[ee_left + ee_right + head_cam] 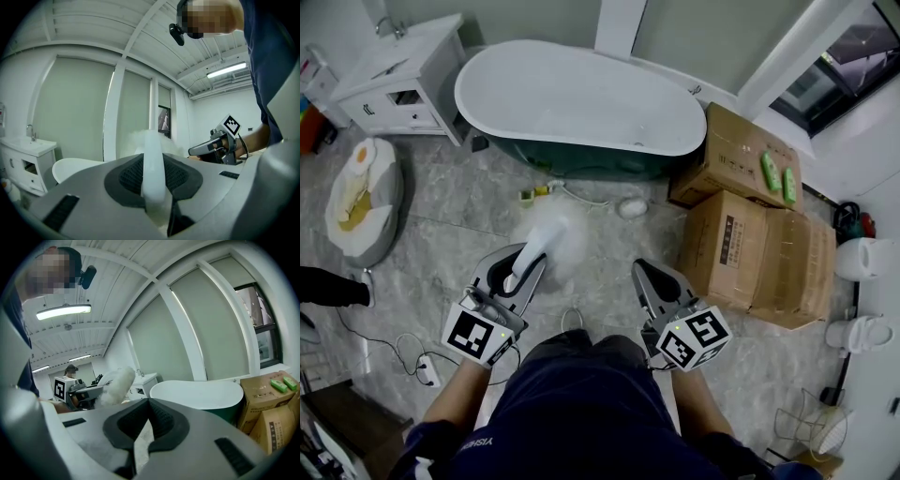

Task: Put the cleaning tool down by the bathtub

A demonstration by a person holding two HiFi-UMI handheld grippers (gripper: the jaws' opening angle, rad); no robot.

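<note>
While the fluffy white cleaning tool (553,234) is hanging above the floor (469,202), short of the bathtub (581,161) at 12 o'clock, the left gripper (530,255) is pinching its handle, and the right gripper (649,274), at 3 o'clock from it, is showing jaws pressed together, empty.

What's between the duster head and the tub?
Head view: small yellow item and thin white cord beside the bathtub; else bare tile.
</note>
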